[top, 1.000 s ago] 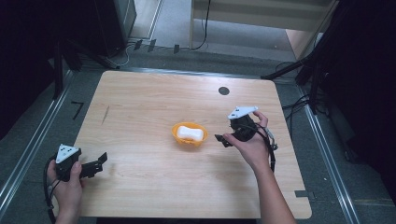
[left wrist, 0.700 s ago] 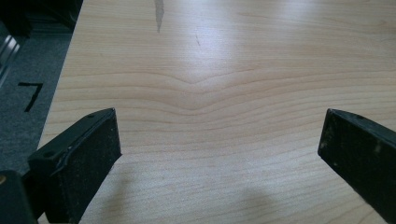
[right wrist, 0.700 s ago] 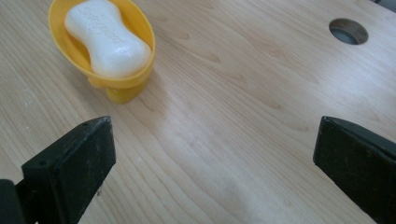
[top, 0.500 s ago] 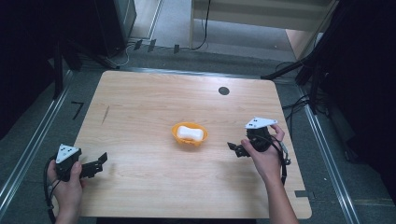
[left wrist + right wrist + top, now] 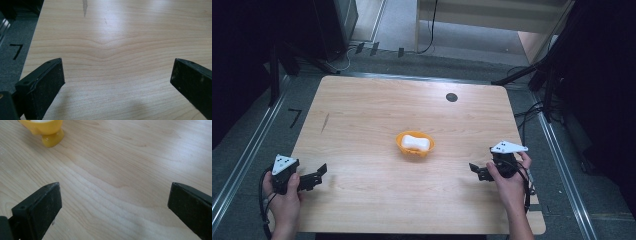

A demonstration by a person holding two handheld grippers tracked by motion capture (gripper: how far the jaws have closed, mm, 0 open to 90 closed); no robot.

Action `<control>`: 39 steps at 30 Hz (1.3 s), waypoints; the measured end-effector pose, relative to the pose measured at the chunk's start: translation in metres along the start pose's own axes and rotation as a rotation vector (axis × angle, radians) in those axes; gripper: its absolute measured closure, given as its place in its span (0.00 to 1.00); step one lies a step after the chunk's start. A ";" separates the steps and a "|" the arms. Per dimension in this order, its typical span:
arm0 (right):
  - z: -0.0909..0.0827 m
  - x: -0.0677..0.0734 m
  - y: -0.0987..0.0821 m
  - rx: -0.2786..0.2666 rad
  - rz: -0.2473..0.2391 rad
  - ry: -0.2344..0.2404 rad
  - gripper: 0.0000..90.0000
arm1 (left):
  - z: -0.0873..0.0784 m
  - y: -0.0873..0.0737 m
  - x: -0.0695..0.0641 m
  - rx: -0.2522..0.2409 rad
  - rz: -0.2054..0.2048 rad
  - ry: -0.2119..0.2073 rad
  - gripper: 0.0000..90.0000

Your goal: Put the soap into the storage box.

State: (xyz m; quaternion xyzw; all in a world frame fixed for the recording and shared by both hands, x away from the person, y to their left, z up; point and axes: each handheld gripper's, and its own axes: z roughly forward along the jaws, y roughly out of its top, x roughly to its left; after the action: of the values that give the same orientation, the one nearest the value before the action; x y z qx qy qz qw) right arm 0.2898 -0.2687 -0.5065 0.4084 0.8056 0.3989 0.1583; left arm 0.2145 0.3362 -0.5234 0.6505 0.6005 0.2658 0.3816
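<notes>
An orange bowl (image 5: 414, 145) with a white lump (image 5: 416, 143) in it stands at the middle of the wooden table (image 5: 377, 105). My left gripper (image 5: 318, 176) rests low at the table's near left corner, jaws wide open over bare wood (image 5: 117, 72). My right gripper (image 5: 476, 172) is near the right edge, pointing left, well to the right of the bowl. Its jaws have just been opening and now stand wide apart with nothing between them (image 5: 115, 195). The bowl (image 5: 46, 130) shows at the top left of the right gripper view.
A round black hole (image 5: 451, 97) sits near the table's far edge. A dark streak (image 5: 325, 122) marks the wood at the left. Metal rails run along both sides of the table, and cables lie on the floor at the right.
My right gripper has drawn back from beside the bowl toward the near right edge and come down. The left gripper has kept still. The bowl has not moved.
</notes>
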 end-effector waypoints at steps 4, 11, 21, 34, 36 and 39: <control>-0.005 -0.002 -0.014 -0.015 0.030 -0.006 0.00 | 0.000 0.000 0.000 0.001 -0.001 0.001 0.00; -0.013 -0.006 -0.034 -0.036 0.050 -0.041 0.00 | 0.000 0.000 0.000 0.001 0.002 0.002 0.00; -0.033 -0.011 -0.062 -0.079 0.096 -0.063 0.00 | -0.001 0.000 0.000 0.002 0.002 0.003 0.00; -0.055 -0.014 -0.089 -0.103 0.117 -0.102 0.00 | -0.001 0.000 0.000 -0.003 0.000 0.005 0.00; -0.058 -0.015 -0.092 -0.109 0.124 -0.107 0.00 | -0.001 0.000 0.000 -0.001 0.002 0.005 0.00; -0.063 -0.016 -0.097 -0.114 0.131 -0.120 0.00 | -0.001 0.000 -0.001 -0.002 0.003 0.006 0.00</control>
State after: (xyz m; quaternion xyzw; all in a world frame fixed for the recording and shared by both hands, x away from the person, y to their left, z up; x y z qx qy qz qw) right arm 0.2116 -0.3478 -0.5426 0.4736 0.7423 0.4284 0.2027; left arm 0.2138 0.3358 -0.5232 0.6501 0.6005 0.2690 0.3800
